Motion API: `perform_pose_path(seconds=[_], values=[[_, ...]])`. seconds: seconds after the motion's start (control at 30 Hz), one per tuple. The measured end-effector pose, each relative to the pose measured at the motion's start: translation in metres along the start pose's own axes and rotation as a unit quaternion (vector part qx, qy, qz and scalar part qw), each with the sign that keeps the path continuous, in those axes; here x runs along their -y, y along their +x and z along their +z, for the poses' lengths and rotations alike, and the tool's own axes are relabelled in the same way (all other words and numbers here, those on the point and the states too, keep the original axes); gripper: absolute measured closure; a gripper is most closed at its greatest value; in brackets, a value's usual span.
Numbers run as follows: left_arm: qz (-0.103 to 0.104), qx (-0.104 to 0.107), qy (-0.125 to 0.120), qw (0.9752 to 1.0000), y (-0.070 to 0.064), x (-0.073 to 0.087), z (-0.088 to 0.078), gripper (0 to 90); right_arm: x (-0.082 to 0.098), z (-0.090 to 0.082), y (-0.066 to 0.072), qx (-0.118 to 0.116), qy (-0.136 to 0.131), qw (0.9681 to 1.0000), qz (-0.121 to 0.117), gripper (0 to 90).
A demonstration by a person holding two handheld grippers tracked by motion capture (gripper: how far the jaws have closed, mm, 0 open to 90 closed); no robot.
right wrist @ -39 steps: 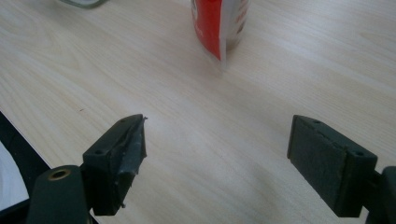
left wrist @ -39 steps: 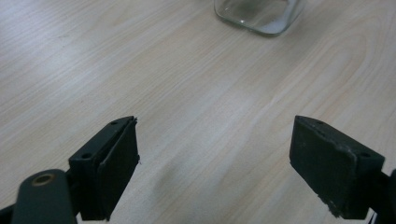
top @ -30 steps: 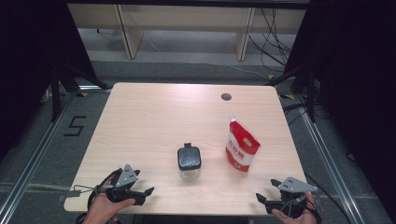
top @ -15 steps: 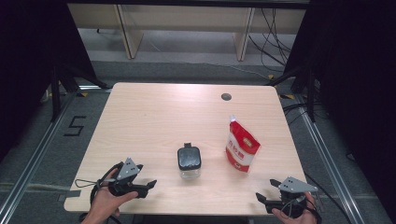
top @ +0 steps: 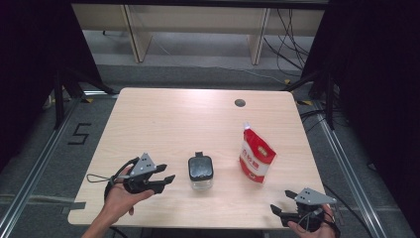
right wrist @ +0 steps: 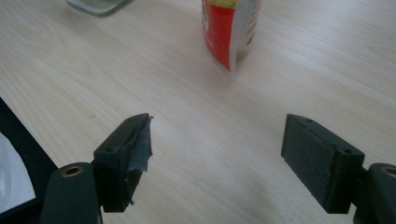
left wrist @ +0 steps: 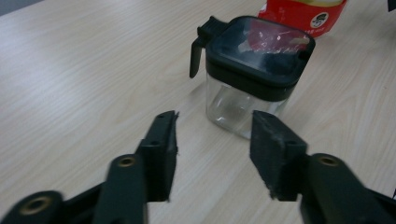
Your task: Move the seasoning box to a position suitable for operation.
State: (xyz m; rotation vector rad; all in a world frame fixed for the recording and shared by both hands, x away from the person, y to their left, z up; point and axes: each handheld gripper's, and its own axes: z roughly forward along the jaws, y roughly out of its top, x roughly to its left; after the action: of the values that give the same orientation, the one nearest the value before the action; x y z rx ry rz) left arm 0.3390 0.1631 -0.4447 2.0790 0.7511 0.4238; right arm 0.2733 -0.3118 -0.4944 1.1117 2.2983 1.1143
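Fingers (left wrist: 161,144) near unlabelled jar (left wrist: 254,70)

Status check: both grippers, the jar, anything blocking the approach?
Left gripper empty, jaws just been closing, aimed at jar. Right gripper open, empty. Jar upright, lid on. Red pouch beside it; path clear.

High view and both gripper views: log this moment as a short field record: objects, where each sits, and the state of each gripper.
surface: light wood table
jar: clear square jar with black lid, upright, mid-table near the front
pouch: red and white pouch, standing to the right of the jar, apart from it
left gripper: left gripper aimed at the jar, jaws just been closing, nothing between them
right gripper: right gripper at the front right edge, open, nothing between its jaws
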Motion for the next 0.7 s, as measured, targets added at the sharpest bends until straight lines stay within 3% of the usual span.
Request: perform_pose_path(seconds=[0.1, 0.23, 0.27, 0.3, 0.37, 0.4, 0.5, 0.6, 0.63, 0.67, 0.7], values=[[0.014, 0.006, -0.006, 0.9999, 0.001, -0.008, 0.003, 70.4, 0.0, 0.0, 0.0, -0.002, 0.007, 1.0, 0.002, 25.7], [0.005, 0.019, -0.023, 0.9995, 0.001, -0.021, 0.012, 80.3, 0.001, 0.0, -0.002, 0.001, 0.004, 1.0, -0.004, 26.0], [0.005, 0.02, -0.022, 0.9995, 0.001, -0.025, 0.014, 80.3, 0.001, 0.0, 0.002, 0.0, 0.009, 0.9998, 0.016, 26.2], [0.015, 0.024, -0.021, 0.9994, 0.002, -0.029, 0.016, 82.1, 0.001, 0.001, 0.0, -0.002, 0.005, 1.0, 0.008, 26.2], [0.007, 0.029, -0.028, 0.9992, 0.002, -0.035, 0.022, 87.0, 0.001, 0.001, 0.0, -0.002, 0.005, 0.9999, 0.01, 26.2], [0.019, 0.032, -0.017, 0.9992, 0.004, -0.039, 0.024, 88.1, 0.001, 0.0, -0.002, 0.005, 0.003, 1.0, -0.006, 26.2], [0.026, 0.029, -0.017, 0.9991, 0.005, -0.052, 0.037, 89.1, 0.001, 0.0, -0.002, 0.003, 0.003, 1.0, -0.008, 26.2], [0.031, 0.029, -0.014, 0.999, 0.006, -0.058, 0.043, 89.2, 0.001, 0.0, -0.002, -0.002, 0.001, 1.0, -0.002, 26.2], [0.033, 0.03, -0.011, 0.9989, 0.007, -0.064, 0.049, 89.1, 0.002, 0.0, -0.001, -0.006, 0.01, 0.9998, 0.017, 26.2], [0.033, 0.03, -0.011, 0.9989, 0.007, -0.064, 0.049, 89.1, 0.002, 0.0, -0.004, -0.003, 0.009, 1.0, 0.001, 26.2], [0.04, 0.035, -0.005, 0.9986, 0.006, -0.071, 0.056, 89.1, 0.003, 0.0, -0.002, -0.002, 0.011, 0.9999, 0.009, 26.2]])
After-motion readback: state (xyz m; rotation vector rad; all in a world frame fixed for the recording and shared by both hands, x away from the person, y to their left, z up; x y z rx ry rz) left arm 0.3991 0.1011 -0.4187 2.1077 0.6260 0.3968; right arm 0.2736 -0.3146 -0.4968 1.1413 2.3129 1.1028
